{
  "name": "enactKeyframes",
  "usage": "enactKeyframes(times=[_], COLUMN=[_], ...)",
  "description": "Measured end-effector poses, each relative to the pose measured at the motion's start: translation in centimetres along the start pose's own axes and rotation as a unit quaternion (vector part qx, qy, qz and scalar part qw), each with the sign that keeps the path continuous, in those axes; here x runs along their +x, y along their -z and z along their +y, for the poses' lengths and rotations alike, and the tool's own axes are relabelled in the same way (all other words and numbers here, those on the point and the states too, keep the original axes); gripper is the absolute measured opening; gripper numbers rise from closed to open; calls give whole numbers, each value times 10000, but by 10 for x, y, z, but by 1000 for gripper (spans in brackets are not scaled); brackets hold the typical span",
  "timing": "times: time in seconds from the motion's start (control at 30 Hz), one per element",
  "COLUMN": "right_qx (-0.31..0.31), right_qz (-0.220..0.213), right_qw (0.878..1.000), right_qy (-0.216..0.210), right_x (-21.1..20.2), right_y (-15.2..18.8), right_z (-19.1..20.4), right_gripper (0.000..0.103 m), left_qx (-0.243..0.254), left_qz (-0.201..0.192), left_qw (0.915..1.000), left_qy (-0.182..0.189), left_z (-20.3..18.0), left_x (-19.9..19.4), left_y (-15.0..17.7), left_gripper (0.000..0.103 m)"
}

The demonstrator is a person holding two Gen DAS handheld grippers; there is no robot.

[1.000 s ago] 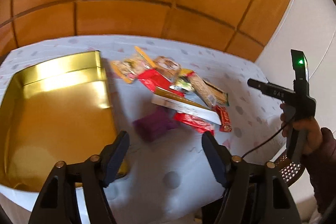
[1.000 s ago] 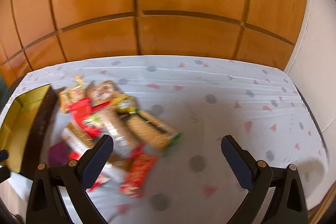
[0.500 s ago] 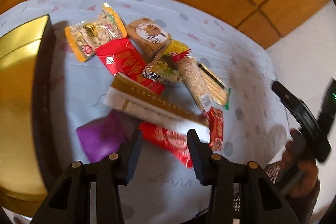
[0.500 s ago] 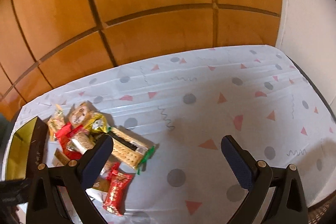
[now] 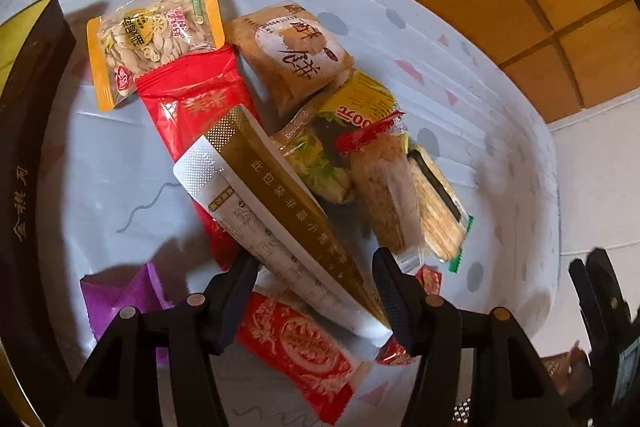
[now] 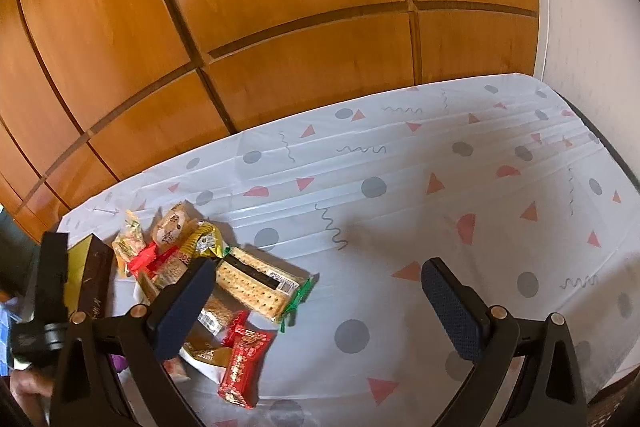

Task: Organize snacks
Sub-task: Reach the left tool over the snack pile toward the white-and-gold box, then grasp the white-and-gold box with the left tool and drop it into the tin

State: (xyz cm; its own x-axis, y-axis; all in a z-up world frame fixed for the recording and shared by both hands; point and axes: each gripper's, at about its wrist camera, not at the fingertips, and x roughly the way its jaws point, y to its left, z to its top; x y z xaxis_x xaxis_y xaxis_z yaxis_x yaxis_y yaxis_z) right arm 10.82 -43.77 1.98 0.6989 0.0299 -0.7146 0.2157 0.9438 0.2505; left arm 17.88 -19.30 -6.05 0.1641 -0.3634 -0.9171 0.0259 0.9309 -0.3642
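Observation:
A pile of snack packets lies on the white patterned tablecloth (image 5: 104,163). On top of it lies a long gold-and-white packet (image 5: 280,211). My left gripper (image 5: 316,287) points steeply down over that packet's near end, which sits between the fingers; the jaws are opening and the pads do not press on it. Around it are an orange seed packet (image 5: 152,31), a red packet (image 5: 192,99), a brown pastry packet (image 5: 292,51), cracker packets (image 5: 432,203), a red candy packet (image 5: 304,343) and a purple wrapper (image 5: 120,299). My right gripper (image 6: 320,303) hangs open above the cloth, right of the pile, holding nothing.
The gold tin box (image 5: 24,147) with dark sides stands left of the pile, also seen as the box (image 6: 88,267) in the right wrist view. A wood-panelled wall (image 6: 280,27) runs behind the table. The cloth to the right (image 6: 480,207) is bare up to the table edge.
My left gripper came down and closer over the pile, away from the tin; its jaws narrowed, then widened around the gold-and-white packet. My right gripper rolled a little and stayed open.

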Motion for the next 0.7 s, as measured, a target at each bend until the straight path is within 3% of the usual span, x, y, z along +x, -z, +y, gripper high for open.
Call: enactKeyframes(times=[0.17, 0.3, 0.53, 0.7], right_qx=[-7, -4, -121, -312], right_qz=[41, 54, 115, 468], right_qw=[10000, 10000, 9999, 9983], right_qy=[-54, -56, -38, -178], right_x=[1, 0, 3, 15], right_y=[0, 1, 2, 7], right_z=[1, 1, 4, 12], right_gripper=[103, 103, 103, 103], left_qx=[7, 82, 343, 751], left_qz=[-169, -321, -705, -1106], left_qw=[9993, 9983, 9968, 9909], left_qy=[-331, -478, -118, 131], left_z=[-10, -10, 3, 8], left_x=[7, 5, -10, -33], left_y=[3, 7, 23, 41], left_gripper=[59, 46, 33, 28])
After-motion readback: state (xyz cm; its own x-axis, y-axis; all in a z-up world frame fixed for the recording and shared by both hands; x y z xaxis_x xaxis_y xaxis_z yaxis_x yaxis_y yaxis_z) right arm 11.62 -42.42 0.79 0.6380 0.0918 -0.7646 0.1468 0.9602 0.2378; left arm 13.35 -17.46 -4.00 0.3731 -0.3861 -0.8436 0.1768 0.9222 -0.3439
